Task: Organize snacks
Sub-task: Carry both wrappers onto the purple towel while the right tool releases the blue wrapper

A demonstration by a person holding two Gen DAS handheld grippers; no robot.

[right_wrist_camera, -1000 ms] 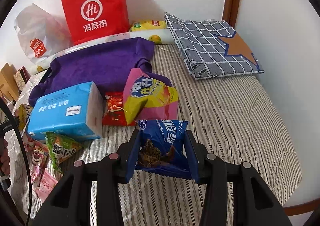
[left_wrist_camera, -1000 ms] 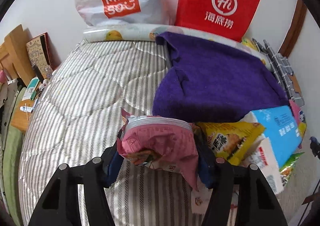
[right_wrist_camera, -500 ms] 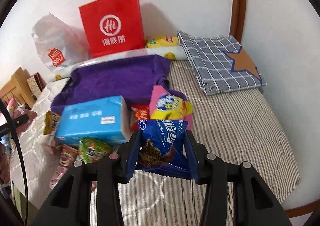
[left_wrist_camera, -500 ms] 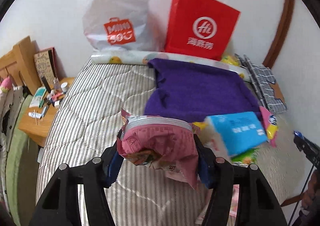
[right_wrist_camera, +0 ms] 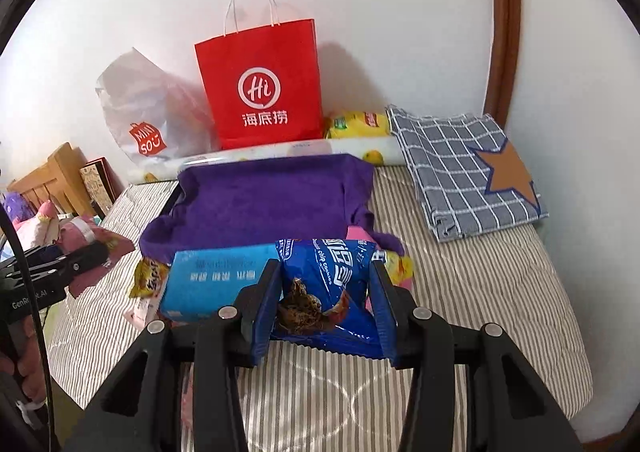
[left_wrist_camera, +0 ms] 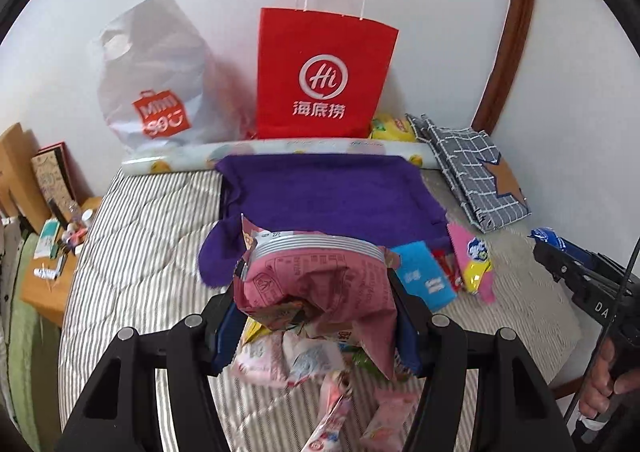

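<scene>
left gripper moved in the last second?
Yes. The left gripper, clamped on the pink snack bag, pulled up and back: the red bag shrank and dropped toward the middle of its view.

Home bedroom: striped quilted bed (right_wrist_camera: 460,292), wooden headboard (right_wrist_camera: 56,175), cluttered nightstand (left_wrist_camera: 48,284)

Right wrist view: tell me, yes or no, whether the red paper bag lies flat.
No, the red paper bag stands upright against the wall.

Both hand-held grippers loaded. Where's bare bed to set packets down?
Free: striped quilt between snack pile and checked cloth; also the strip left of the purple towel, toward the nightstand. Crowded: below the towel's front edge.
</scene>
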